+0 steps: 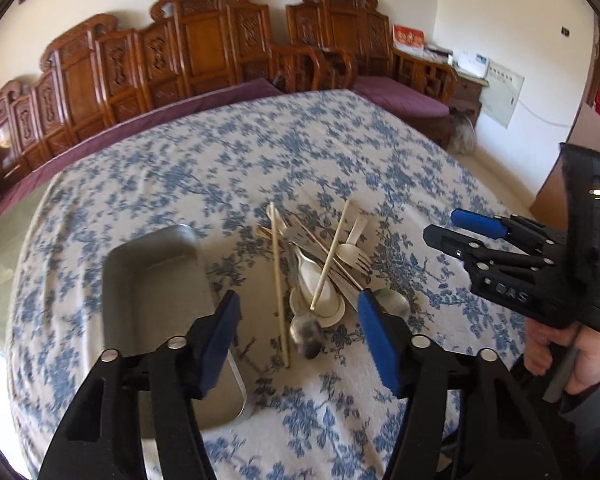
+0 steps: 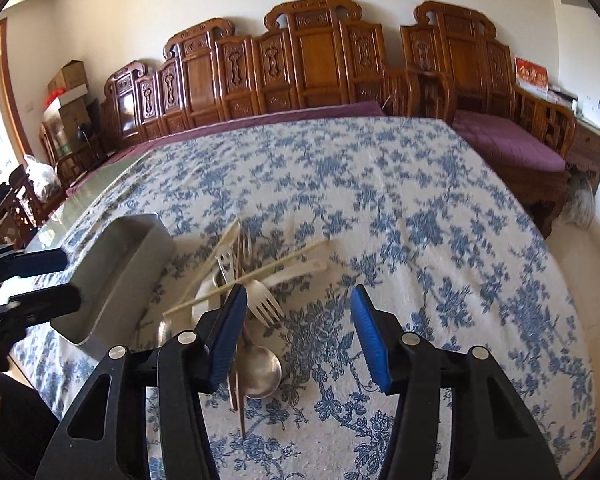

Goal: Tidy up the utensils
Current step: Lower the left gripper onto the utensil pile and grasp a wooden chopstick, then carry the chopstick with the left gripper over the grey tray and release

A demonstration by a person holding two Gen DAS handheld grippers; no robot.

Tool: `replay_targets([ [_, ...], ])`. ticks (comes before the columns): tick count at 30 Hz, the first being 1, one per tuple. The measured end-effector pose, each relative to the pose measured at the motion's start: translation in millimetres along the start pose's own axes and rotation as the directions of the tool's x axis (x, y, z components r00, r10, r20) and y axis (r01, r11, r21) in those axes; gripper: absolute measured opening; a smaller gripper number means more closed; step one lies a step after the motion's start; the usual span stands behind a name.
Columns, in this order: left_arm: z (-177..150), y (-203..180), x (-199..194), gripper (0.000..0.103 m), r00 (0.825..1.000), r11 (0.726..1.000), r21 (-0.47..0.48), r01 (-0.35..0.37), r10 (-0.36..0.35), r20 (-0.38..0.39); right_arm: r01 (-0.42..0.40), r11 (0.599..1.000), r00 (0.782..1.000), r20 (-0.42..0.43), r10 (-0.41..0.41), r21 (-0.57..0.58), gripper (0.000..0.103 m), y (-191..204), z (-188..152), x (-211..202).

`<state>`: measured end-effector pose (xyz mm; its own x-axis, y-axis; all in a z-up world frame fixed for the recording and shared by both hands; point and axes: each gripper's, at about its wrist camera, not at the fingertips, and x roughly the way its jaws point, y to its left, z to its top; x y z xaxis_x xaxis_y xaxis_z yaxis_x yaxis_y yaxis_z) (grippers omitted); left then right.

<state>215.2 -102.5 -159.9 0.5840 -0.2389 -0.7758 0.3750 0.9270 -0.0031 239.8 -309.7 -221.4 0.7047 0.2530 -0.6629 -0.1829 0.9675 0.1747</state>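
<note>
A loose pile of utensils (image 1: 320,268) lies on the blue-flowered tablecloth: pale chopsticks (image 1: 278,280), white plastic spoons, a cream fork (image 2: 262,300) and a metal spoon (image 2: 260,372). An empty metal tray (image 1: 156,300) sits just left of the pile and shows in the right wrist view (image 2: 112,272). My left gripper (image 1: 296,340) is open and empty above the near end of the pile. My right gripper (image 2: 298,336) is open and empty, just right of the pile; it also shows in the left wrist view (image 1: 448,228).
The cloth-covered table (image 2: 380,200) stretches far back and to the right. Carved wooden benches (image 2: 300,64) with purple cushions stand behind it. Boxes and bags (image 2: 64,92) are at the far left.
</note>
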Motion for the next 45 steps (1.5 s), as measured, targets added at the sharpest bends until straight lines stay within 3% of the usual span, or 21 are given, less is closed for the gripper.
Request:
replay_targets([
  [10, 5.6, -1.8, 68.4, 0.025, 0.99, 0.996, -0.037, 0.084, -0.087, -0.106, -0.03, 0.999, 0.999, -0.035, 0.03, -0.011, 0.056, -1.2, -6.8, 10.8],
  [15, 3.7, 0.0, 82.0, 0.019, 0.987, 0.995, -0.049, 0.092, -0.098, -0.125, -0.04, 0.999, 0.998, -0.04, 0.04, -0.012, 0.056, -0.3, -5.8, 14.8],
  [18, 2.0, 0.0, 85.8, 0.005, 0.986, 0.994, -0.048, 0.095, -0.101, -0.13, -0.046, 0.999, 0.998, -0.044, 0.046, -0.01, 0.056, 0.4, -4.9, 16.7],
  [24, -4.0, -0.1, 61.7, 0.004, 0.991, 0.992, -0.066, 0.107, -0.111, -0.075, -0.061, 0.998, 0.996, -0.066, 0.061, -0.005, 0.056, 1.4, -7.6, 23.4],
  [28, -13.0, -3.0, 36.5, 0.004, 0.994, 0.992, -0.061, 0.109, -0.11, -0.026, -0.096, 0.995, 0.991, -0.094, 0.095, -0.004, 0.04, 5.3, -11.2, 29.5],
  [37, -32.0, 0.2, -3.6, 0.004, 0.997, 0.995, -0.073, 0.068, -0.064, 0.054, -0.166, 0.986, 0.968, -0.193, 0.158, -0.022, 0.019, 27.9, -25.1, 54.1],
  [45, -35.1, 14.2, -27.9, 0.004, 0.996, 0.995, -0.092, 0.042, -0.034, 0.085, -0.184, 0.983, 0.954, -0.242, 0.177, -0.004, 0.015, 33.0, -31.0, 65.1],
])
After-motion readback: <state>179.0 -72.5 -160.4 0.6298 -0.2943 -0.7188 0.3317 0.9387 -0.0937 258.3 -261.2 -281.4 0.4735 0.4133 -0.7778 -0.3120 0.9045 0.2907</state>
